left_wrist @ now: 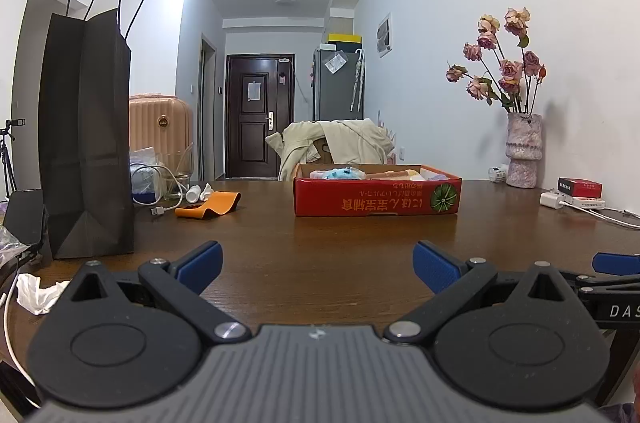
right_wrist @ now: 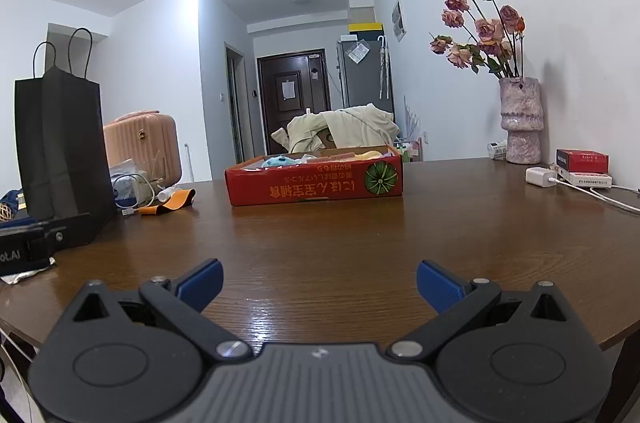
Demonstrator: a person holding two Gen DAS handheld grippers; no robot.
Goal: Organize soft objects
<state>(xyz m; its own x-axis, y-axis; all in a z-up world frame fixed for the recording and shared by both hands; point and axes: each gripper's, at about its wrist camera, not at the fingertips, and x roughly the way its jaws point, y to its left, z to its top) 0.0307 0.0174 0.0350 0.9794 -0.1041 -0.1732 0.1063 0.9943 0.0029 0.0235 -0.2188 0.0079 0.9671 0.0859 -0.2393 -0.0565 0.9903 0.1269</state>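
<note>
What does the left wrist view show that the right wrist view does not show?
Only the left wrist view shows a crumpled white tissue on the table's left edge and the right gripper's blue fingertip. Only the right wrist view shows the table's near right edge. Both share the red box, black paper bag, orange strap, flower vase, and an open, empty gripper: left gripper, right gripper.
</note>
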